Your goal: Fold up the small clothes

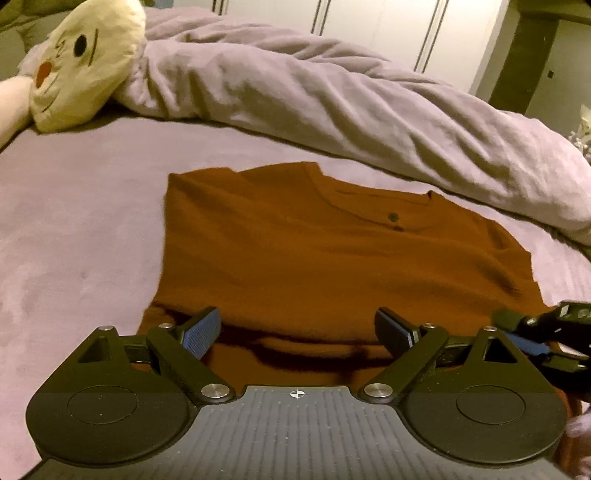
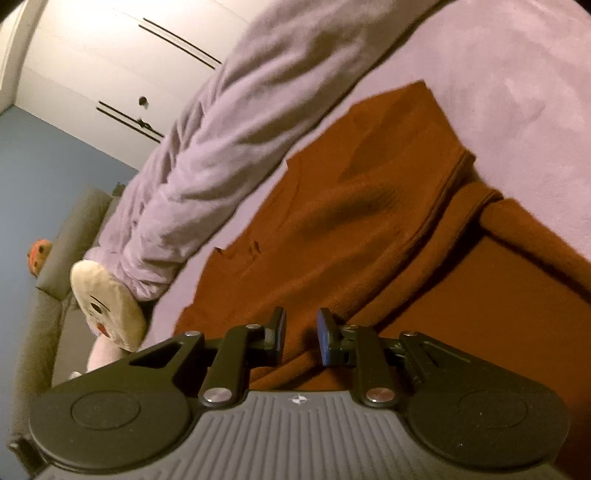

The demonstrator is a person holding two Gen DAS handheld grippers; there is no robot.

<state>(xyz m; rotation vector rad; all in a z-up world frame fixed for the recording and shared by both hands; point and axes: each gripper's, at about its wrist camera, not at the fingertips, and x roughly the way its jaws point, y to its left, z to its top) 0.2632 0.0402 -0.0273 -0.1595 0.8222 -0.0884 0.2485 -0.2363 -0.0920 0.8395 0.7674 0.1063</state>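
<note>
A rust-brown shirt lies flat on the purple bed sheet, its collar and a dark button towards the far side. My left gripper hovers over the shirt's near edge, jaws wide open with nothing between them. My right gripper comes in from the right at the shirt's near right corner. In the right wrist view, which is strongly rolled, the right gripper stands over the shirt with its blue pads a narrow gap apart. Fabric shows through the gap, and the pads press on nothing.
A rumpled lilac duvet is bunched along the far side of the bed, just past the collar. A cream plush toy lies at the far left. White wardrobe doors stand behind. A grey cushion shows beyond the plush toy.
</note>
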